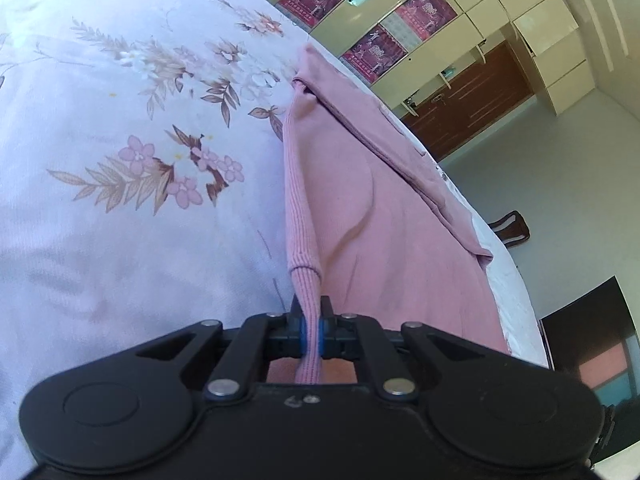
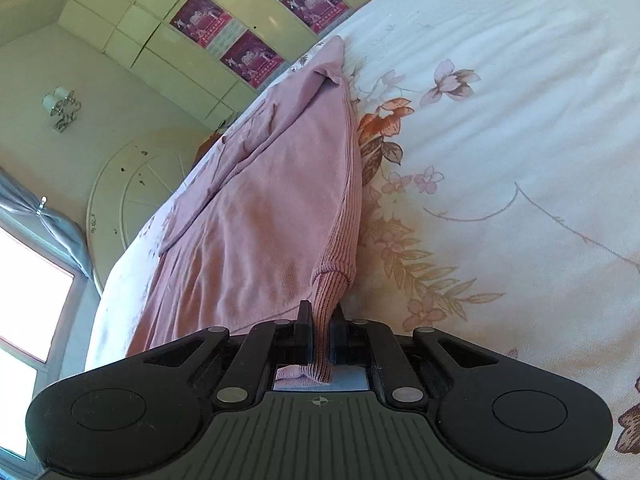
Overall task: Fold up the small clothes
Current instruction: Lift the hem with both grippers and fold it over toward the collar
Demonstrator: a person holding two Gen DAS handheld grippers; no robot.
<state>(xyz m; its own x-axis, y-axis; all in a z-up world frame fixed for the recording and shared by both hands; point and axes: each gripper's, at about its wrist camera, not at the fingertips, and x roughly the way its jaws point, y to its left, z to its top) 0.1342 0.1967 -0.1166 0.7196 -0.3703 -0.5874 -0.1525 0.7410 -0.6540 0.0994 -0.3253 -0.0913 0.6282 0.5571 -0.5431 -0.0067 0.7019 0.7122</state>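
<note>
Left wrist view: the left claw [image 1: 311, 322] is clamped on the ribbed hem band [image 1: 302, 216] of the pink garment [image 1: 360, 208], with the blue pads pressed against both faces of the band. Right wrist view: the right claw [image 2: 320, 326] is clamped on the same ribbed hem band [image 2: 344, 216] at its other corner, and a short tail of rib knit passes through behind the jaws.

The pink garment [image 2: 260, 220] lies on the floral bedsheet [image 2: 500, 120], stretched away from each claw toward the wardrobe [image 2: 160, 32]. The hem edge is raised off the floral bedsheet [image 1: 120, 140]; the far part rests flat on it, with one layer already turned over.

Handling assessment: the fabric appears to be a light, soft knit with no stiffness. It sags and creases between the two grip points, so even tension is needed. The rib band is thicker and less slippery than the body panel, which makes the hem corners the preferred grip location. Fragility risk appears low; stretch is the main concern.
</note>
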